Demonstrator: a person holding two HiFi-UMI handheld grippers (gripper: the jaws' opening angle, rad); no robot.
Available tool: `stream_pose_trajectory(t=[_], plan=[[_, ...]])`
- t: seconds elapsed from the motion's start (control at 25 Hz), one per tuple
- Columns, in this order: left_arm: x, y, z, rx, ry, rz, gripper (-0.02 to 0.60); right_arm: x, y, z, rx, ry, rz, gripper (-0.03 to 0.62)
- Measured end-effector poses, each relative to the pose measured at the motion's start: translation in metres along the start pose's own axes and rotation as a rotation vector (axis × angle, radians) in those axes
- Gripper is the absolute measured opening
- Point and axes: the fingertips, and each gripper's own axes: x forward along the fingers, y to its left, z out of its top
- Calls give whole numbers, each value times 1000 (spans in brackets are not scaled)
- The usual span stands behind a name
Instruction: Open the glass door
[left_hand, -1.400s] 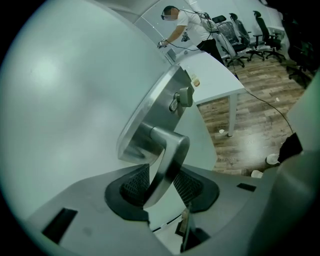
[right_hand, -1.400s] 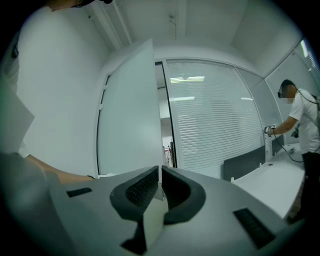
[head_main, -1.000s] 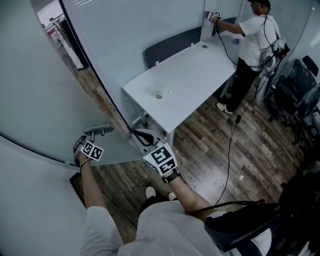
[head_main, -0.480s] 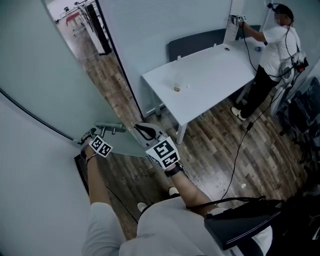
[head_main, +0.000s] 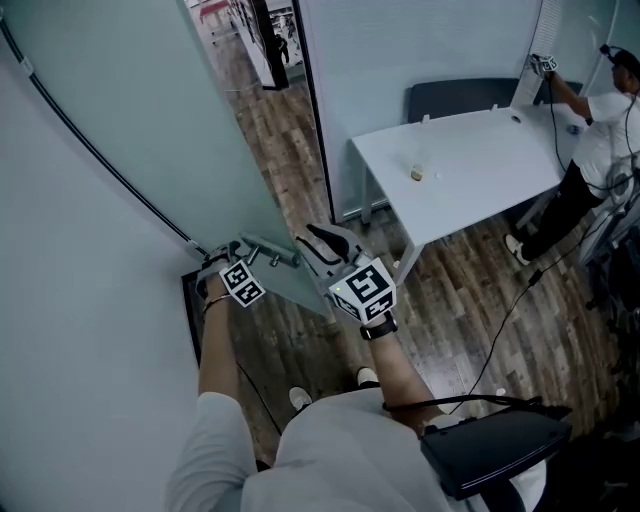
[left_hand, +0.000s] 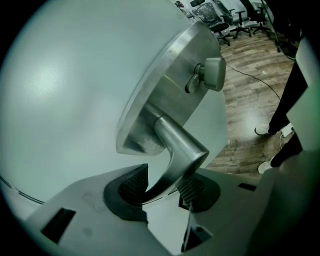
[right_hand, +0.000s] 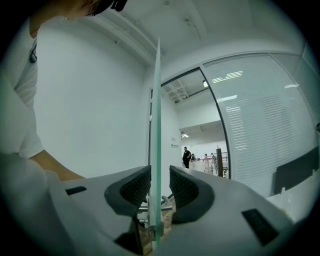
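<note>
Frosted glass door (head_main: 170, 120), brushed matt metal handle (left_hand: 175, 150); wood-grain floor (head_main: 470, 290)

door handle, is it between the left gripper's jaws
Yes, the metal door handle bends down and its lever end sits right between the two jaws.

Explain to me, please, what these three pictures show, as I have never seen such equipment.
There is no robot here: a person holds a hand tool with two jaws in each hand. One picture comes from a camera on that person's head, looking down. The other two come from cameras riding on each tool, looking along its jaws. The left gripper is closed on the metal door handle. The right gripper has just opened its jaws; the edge of the glass door stands between them with a gap on each side. In the head view the door stands partly open. Nearby, a white table carries one small object, and a second person stands at its far end.
</note>
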Motion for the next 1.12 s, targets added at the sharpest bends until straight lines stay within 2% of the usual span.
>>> stream_pose_trajectory(t=[0.16,0.28,0.44,0.68,0.8,0.92,1.12], plan=[[-16,-8,-16,18,-7,-9,144,5,30,17,-36,-12,133,97],[-24,-18,-31,21,-22,-11,149,15,58,10,-49,8,244,97],[-34,-35,-59,34,-42,-13,156,29,101,3,-66,3,333,95],[-53,-48,-97,64,-44,-20,164,46,155,9,-105,2,421,95],[-64,-57,-115,92,-36,-37,167,52,179,10,-130,14,438,94],[-76,-61,-131,130,-14,-48,173,54,201,13,-104,5,480,91],[-97,-67,-163,172,-2,6,173,55,246,19,-63,-35,518,94]])
